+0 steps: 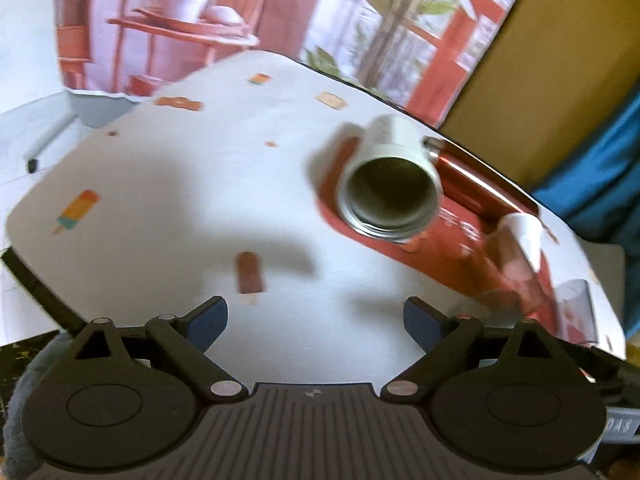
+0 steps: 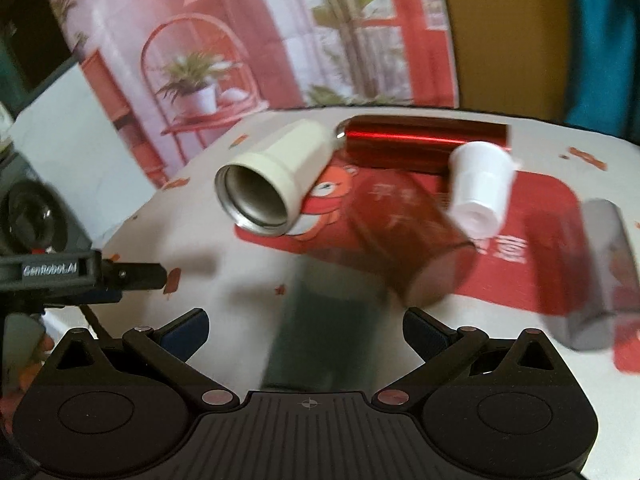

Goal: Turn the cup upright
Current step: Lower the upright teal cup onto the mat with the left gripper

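Note:
A cream cup with a metal threaded rim (image 1: pixel 390 184) lies on its side on the table, mouth toward me; it also shows in the right wrist view (image 2: pixel 276 178). A small white plastic cup (image 2: pixel 480 186) lies tipped over to its right, also in the left wrist view (image 1: pixel 520 236). A clear red tumbler (image 2: pixel 412 232) lies on its side in front. My left gripper (image 1: pixel 316 320) is open and empty, short of the cream cup. My right gripper (image 2: pixel 306 330) is open and empty, short of the cups. The left gripper's finger (image 2: pixel 136 274) shows at left.
A shiny red metal bottle (image 2: pixel 424 142) lies behind the cups. A red bear mat (image 2: pixel 540 208) lies under them on the white popsicle-print tablecloth (image 1: pixel 180 184). A blurred grey-and-red object (image 2: pixel 600 272) lies at right. A printed backdrop (image 2: pixel 280 40) stands behind the table.

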`<state>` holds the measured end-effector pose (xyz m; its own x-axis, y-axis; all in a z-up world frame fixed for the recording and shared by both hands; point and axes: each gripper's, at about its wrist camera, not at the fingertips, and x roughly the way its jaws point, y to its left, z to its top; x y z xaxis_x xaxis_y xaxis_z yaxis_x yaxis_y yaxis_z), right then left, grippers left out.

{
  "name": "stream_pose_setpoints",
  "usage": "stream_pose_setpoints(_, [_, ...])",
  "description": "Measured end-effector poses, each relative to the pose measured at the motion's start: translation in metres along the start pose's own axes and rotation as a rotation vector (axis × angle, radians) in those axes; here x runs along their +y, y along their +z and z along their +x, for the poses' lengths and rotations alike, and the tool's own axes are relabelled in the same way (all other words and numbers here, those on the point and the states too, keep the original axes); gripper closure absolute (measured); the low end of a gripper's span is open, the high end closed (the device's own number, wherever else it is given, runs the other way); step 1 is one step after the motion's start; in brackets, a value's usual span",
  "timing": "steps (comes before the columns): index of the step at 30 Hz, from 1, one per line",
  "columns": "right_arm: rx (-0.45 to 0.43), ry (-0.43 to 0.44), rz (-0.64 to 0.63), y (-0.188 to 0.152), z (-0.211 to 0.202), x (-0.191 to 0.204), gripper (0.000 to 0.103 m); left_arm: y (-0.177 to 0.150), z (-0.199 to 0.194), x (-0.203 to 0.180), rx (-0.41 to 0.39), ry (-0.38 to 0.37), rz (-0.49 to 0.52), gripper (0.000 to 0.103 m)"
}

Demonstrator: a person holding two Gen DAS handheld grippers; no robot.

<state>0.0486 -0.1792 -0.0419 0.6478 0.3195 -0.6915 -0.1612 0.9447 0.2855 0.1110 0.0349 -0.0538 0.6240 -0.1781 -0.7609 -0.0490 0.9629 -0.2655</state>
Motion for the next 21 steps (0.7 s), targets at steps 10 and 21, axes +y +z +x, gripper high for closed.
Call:
stream_pose_setpoints(10, [0.131, -0.051, 0.016, 0.014, 0.04, 0.005, 0.002, -0.003, 0.0, 0.015, -0.049, 0.056, -0.021, 0.005])
stream_pose_setpoints(21, [0.168, -0.101, -0.004, 0.012, 0.049, 0.005, 0.014, -0.01, 0.003, 0.022, -0.042, 0.039, -0.028, 0.005])
